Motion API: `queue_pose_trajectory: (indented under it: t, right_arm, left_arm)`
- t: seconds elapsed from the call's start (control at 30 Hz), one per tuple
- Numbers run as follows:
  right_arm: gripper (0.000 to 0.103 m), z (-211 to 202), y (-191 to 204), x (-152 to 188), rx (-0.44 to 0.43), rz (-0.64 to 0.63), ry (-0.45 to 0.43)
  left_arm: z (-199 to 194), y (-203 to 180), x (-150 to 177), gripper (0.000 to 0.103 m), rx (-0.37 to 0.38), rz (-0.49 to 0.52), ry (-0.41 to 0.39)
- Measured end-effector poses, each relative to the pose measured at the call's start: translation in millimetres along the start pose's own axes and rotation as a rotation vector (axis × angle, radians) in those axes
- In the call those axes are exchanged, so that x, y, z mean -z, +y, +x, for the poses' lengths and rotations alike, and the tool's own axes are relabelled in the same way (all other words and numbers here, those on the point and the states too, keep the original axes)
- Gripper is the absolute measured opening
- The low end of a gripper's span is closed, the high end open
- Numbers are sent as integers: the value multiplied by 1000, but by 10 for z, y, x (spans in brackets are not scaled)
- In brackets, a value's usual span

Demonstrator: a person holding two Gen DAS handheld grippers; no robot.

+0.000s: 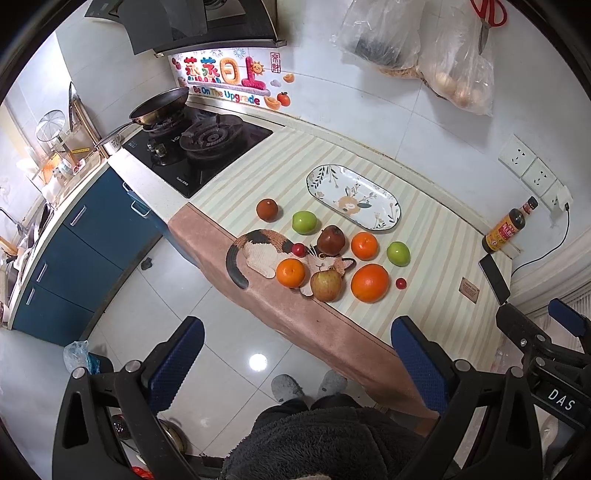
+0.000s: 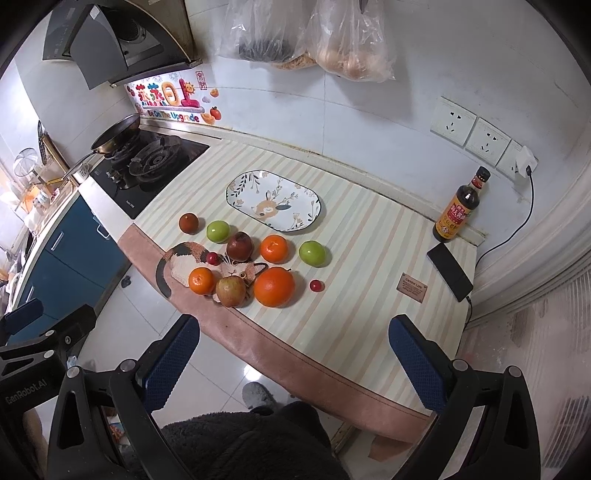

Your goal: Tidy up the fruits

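Observation:
Several fruits lie loose on a striped mat on the counter: a big orange [image 1: 370, 283] [image 2: 274, 287], two small oranges [image 1: 291, 273] [image 1: 364, 245], two green apples [image 1: 304, 222] [image 1: 398, 253], a yellow-red apple [image 1: 326, 285] [image 2: 231, 291], a dark red apple [image 1: 331, 240], a brown-red fruit [image 1: 267, 209] and two small red ones. An empty oval floral plate [image 1: 352, 196] [image 2: 274, 200] lies behind them. My left gripper [image 1: 295, 343] and right gripper [image 2: 293, 343] are both open and empty, held above the counter's front edge, well short of the fruit.
A gas stove [image 1: 199, 147] with a frying pan [image 1: 159, 107] is at the left. A sauce bottle [image 2: 460, 206] and a phone [image 2: 449, 266] on a charging cable stand at the right. Plastic bags [image 2: 314, 33] hang on the wall. A cat-shaped coaster [image 1: 258, 254] lies under some fruit.

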State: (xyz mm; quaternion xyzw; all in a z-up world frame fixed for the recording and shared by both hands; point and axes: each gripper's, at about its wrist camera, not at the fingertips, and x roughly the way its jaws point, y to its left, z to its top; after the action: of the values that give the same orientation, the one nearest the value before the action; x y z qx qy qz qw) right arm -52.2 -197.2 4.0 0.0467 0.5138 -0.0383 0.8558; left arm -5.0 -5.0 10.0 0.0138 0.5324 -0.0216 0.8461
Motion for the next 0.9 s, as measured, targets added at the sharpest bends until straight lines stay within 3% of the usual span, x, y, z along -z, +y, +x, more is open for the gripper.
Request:
queue_pose_trajectory:
  t: [0.9]
  right_arm:
    - [103,7,-9,-12,-6,-1,-6]
  left_arm:
    - [-9,-21,-4,103,1,-7,-2]
